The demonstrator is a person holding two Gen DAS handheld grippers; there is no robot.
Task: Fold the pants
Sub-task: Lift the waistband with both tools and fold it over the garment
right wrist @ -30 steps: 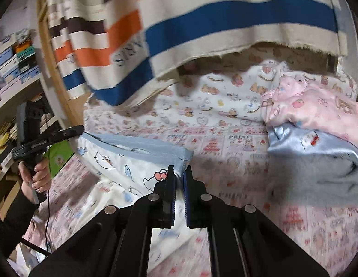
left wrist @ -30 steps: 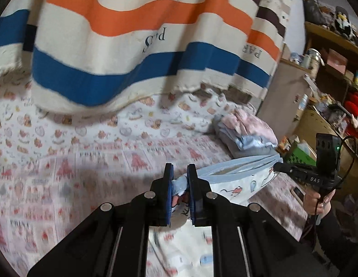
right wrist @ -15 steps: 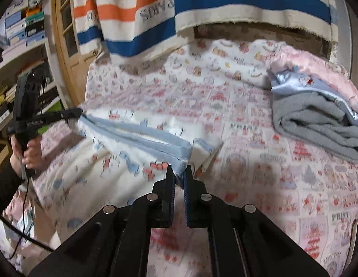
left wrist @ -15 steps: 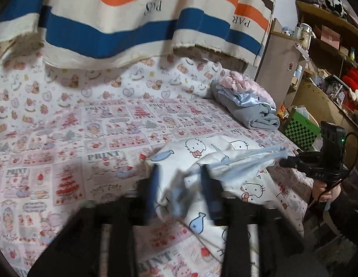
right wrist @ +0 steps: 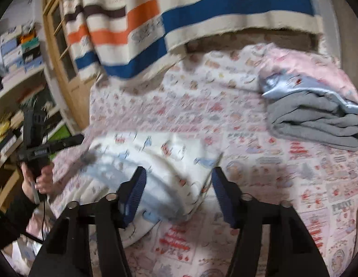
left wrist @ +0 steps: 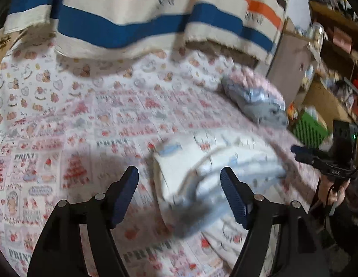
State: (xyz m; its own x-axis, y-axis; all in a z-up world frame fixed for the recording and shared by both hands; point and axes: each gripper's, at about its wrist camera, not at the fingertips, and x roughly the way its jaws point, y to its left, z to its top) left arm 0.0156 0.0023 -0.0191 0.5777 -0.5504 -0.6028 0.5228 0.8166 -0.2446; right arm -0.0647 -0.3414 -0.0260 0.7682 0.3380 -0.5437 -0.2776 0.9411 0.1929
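The white pants with cartoon print and a pale blue waistband (left wrist: 216, 168) lie folded over on the patterned bed sheet (left wrist: 75, 120); they also show in the right wrist view (right wrist: 160, 161). My left gripper (left wrist: 179, 189) is open, its jaws wide apart just above the near end of the pants, holding nothing. My right gripper (right wrist: 177, 190) is open too, over the pants' other end, and empty. Each gripper shows in the other's view, the right one at the right edge (left wrist: 301, 152), the left one at the left edge (right wrist: 73, 142). Both views are blurred.
A stack of folded clothes, pink, pale blue and grey (right wrist: 317, 106), sits at the far right of the bed (left wrist: 259, 101). A striped blanket (left wrist: 144, 18) hangs behind the bed. Cluttered shelves (left wrist: 335, 53) and a wooden door (right wrist: 61, 53) flank the bed.
Both grippers held the pants' waistband up a second ago. The pants were lowered onto the bed. The left gripper opened first, then the right; both now stand open above the cloth.
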